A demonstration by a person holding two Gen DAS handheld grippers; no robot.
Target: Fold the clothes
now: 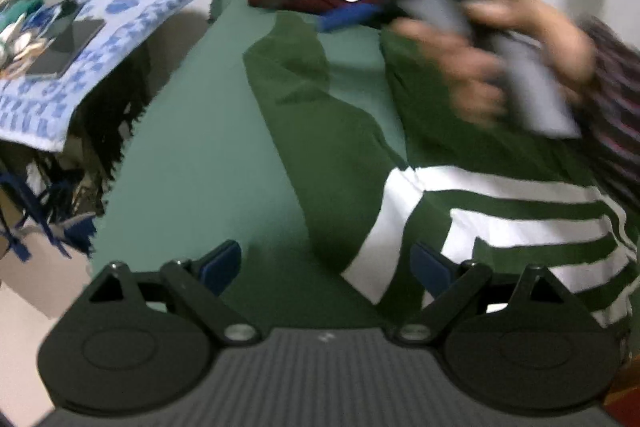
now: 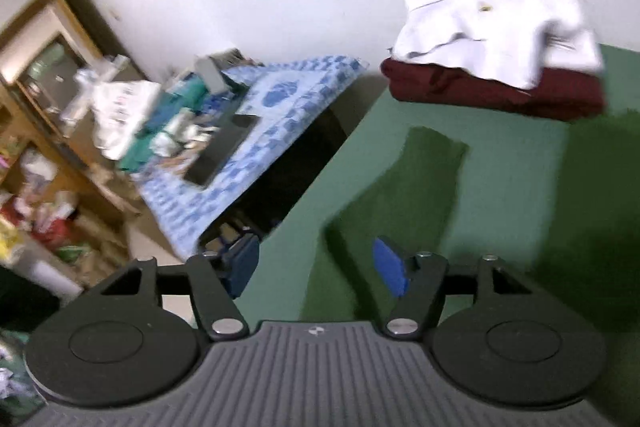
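A dark green garment with white stripes [image 1: 460, 155] lies spread on the green-covered table [image 1: 188, 155], one sleeve [image 1: 288, 67] stretched toward the far end. My left gripper [image 1: 326, 267] hovers over the garment's near striped part, jaws open, nothing pinched. A person's hand [image 1: 500, 67] on a grey handle is blurred above the garment at the right. In the right wrist view, my right gripper [image 2: 316, 269] is open above the green sleeve [image 2: 400, 195], which lies flat on the table cover [image 2: 512, 167] and is not gripped.
Folded clothes are stacked at the table's far end: a white shirt [image 2: 500, 35] on a maroon garment [image 2: 500, 95], with a blue piece [image 1: 348, 17] nearby. Left of the table stands a side table with a blue patterned cloth [image 2: 280, 115] and clutter. A wooden shelf [image 2: 44, 39] stands further left.
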